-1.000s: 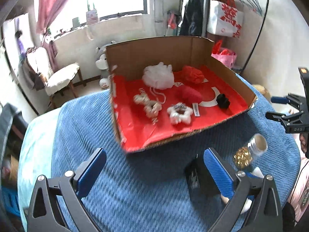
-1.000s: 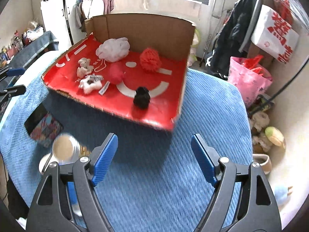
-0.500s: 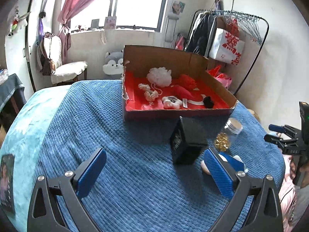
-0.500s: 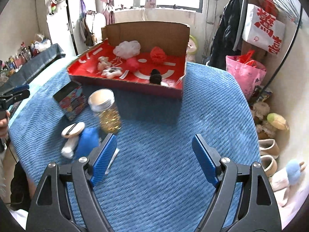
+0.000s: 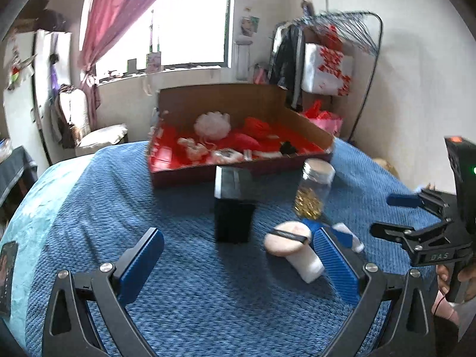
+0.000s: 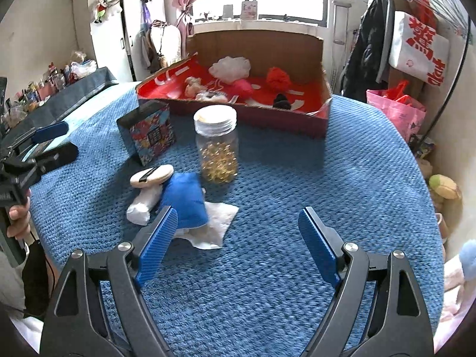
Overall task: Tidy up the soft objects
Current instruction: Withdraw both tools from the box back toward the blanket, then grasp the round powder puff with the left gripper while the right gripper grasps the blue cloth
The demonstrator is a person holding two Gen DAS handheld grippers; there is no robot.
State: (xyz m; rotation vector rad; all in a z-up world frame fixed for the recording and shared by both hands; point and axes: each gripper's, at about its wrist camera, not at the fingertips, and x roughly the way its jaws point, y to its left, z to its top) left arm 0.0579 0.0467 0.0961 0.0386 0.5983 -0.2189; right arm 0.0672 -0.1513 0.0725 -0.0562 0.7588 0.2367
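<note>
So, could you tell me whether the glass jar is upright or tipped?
Upright: the glass jar stands on its base, lid on top.

Right gripper (image 6: 238, 244) open over blue blanket (image 6: 342, 163), blue cloth (image 6: 184, 202) beside jar (image 6: 216, 145), cardboard box (image 6: 255, 47) beyond

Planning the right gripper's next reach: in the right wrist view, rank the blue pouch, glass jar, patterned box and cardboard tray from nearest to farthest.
1. Blue pouch, just beyond the right gripper, left side.
2. Glass jar, centre-left.
3. Patterned box, farther left; close to the jar's range.
4. Cardboard tray, at the back.
</note>
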